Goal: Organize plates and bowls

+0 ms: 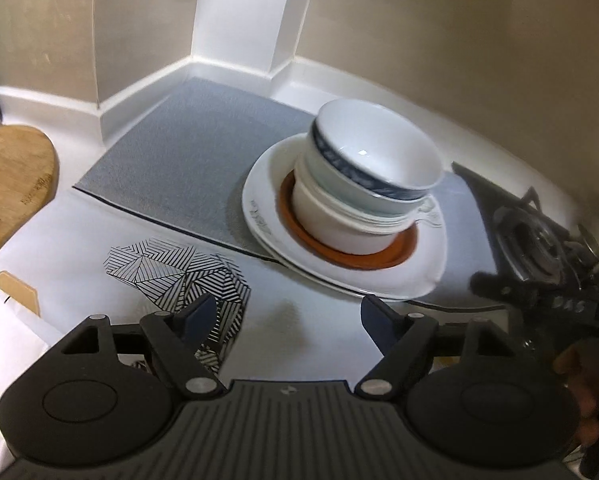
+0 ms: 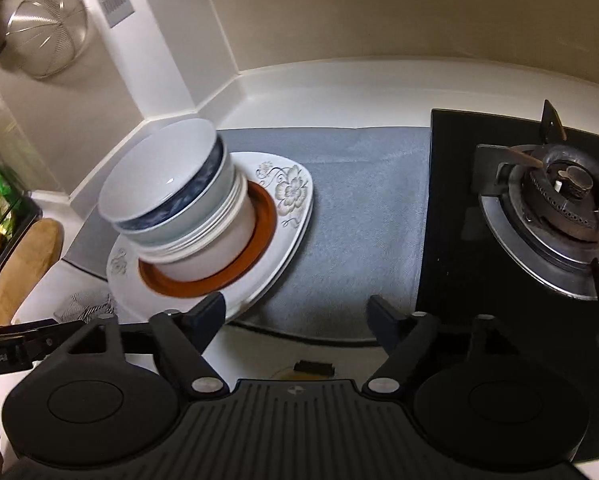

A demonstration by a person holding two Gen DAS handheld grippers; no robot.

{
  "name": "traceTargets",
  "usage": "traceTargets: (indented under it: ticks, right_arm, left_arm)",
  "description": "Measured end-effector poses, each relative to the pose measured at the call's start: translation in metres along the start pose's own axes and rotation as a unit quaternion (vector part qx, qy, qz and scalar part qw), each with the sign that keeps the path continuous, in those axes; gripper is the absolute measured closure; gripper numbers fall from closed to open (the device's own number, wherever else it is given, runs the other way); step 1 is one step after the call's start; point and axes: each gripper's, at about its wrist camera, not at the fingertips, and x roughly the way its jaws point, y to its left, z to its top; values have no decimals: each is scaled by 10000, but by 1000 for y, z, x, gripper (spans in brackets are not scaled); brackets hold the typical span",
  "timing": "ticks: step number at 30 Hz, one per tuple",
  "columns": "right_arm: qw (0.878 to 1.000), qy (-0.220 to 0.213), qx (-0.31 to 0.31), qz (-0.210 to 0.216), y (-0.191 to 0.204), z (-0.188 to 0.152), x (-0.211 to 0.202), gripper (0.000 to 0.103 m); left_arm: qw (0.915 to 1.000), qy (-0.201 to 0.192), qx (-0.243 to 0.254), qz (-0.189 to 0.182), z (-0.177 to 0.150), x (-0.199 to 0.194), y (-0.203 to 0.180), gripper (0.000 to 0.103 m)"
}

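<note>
We carry two matching black grippers: the left gripper [image 1: 285,316] and right gripper [image 2: 295,314] have ribbed grey bodies, round side housings, silver pivot screws, dark-blue jaw pads.

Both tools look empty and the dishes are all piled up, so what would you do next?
Probably just draw both tools back: the blue-banded white bowl already tops the nested bowls on the brown saucer and white floral plates, and the left tool and right tool gape open.

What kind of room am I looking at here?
Most likely a home kitchen. A gas burner sits in a black stove top, stacked bowls stand on plates on the white counter, and a metal strainer hangs on the wall.
</note>
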Motion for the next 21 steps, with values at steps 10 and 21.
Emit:
traceTargets:
  ticks: [10, 21]
  right_arm:
    - [9994, -168, -293, -31, 9, -7, -20, 8]
    - [9970, -371, -557, -389, 17, -10, -38, 8]
  left_arm:
    - [9994, 12, 176, 303, -5, -15, -24, 12]
    - [9981, -50, 546, 275, -3, -15, -35, 0]
